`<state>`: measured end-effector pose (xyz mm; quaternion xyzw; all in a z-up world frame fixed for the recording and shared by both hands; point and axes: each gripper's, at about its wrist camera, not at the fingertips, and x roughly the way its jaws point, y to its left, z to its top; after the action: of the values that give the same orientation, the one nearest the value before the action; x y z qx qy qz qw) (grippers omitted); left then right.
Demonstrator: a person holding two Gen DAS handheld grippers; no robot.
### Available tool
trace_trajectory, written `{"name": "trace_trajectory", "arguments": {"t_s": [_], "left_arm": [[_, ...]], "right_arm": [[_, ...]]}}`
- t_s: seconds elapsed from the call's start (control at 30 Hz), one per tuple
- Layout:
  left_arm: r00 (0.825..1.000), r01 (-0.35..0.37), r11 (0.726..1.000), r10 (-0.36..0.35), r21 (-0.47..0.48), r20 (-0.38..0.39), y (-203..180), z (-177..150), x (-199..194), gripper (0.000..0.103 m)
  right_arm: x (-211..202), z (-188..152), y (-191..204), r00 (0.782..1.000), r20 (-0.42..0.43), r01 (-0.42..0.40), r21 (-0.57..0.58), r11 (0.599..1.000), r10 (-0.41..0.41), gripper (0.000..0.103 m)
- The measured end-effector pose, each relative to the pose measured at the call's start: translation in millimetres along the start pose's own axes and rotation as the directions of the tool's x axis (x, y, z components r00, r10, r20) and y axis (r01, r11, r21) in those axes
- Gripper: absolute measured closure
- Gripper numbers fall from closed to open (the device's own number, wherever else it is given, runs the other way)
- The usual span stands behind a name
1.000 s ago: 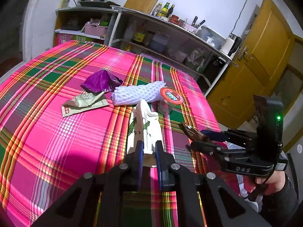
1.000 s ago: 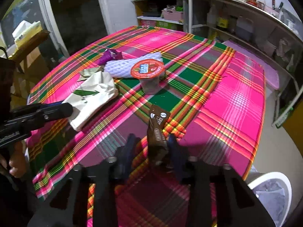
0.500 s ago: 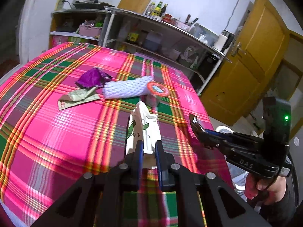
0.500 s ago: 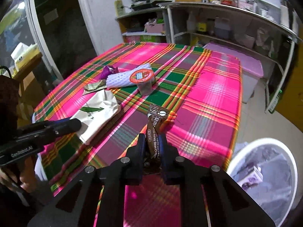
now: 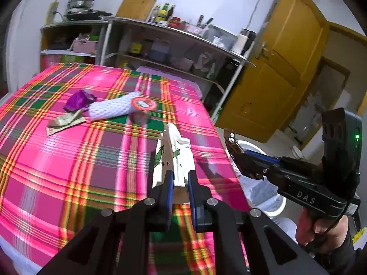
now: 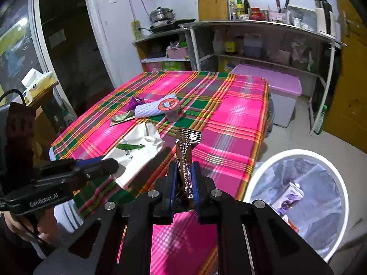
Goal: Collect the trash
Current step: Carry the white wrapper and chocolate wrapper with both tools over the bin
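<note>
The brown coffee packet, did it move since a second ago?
Yes. The brown foil coffee packet, pinched in the right gripper, has risen off the pink plaid tablecloth and swung toward the white round trash bin.

Left gripper [image 5: 180, 181]: black frame, 2 blue pads, 4 silver screws. Right gripper [image 6: 184, 178] built alike. From the side, the right one shows white "DAS" lettering, a green light and a black cable; the left one reads "GenRobot.AI". Dark sleeve [image 5: 344, 254] at the right hand [image 5: 321, 231]
</note>
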<state>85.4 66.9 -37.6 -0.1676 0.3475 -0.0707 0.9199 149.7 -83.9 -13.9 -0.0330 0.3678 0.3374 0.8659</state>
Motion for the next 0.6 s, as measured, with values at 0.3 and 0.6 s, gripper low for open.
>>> {"name": "trace_trajectory", "arguments": {"t_s": [0.3,0.6], "left_arm": [[0.999,0.042,0.998,-0.042,0.049,-0.007,-30.2,-4.8,-4.1,0.091],[0.997,0.071,0.994,-0.07,0.088,-0.011,-51.8,-0.7,-2.2,0.091]], "right_arm": [[-29.8,-11.1,-13.8,0.999,0.044,0.029,0.046,0.999,-0.031,0.09],[-50.8,-17.3,-31.0,0.995,0.076,0.064,0.08,0.995,-0.07,0.09]]}}
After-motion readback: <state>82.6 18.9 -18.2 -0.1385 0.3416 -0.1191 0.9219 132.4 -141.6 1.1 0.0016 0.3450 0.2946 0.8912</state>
